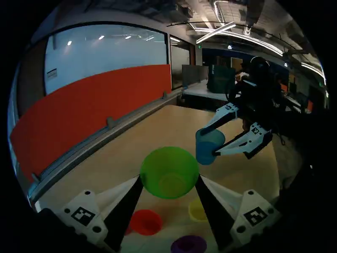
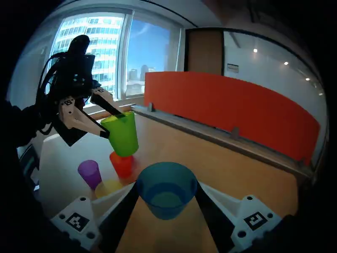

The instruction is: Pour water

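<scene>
An office: orange desk divider [image 2: 236, 109], glass-walled room [image 1: 105, 55], ceiling strip lights [image 1: 236, 36], high-rise windows [image 2: 92, 55].

The green cup [image 1: 169, 166] is translucent plastic, smooth with a soft sheen, and the blue cup [image 2: 166, 198] is the same see-through plastic. The red cup [image 2: 122, 163], purple cup [image 2: 89, 173] and yellow cup [image 1: 197, 209] look like similar glossy plastic. The left claw [image 1: 168, 179] and right claw [image 2: 166, 187] have matt white plastic fingers with black inner faces. The surface [image 2: 244, 173] is smooth pale wood, faintly glossy. The orange partition [image 2: 236, 109] looks matt.
</scene>
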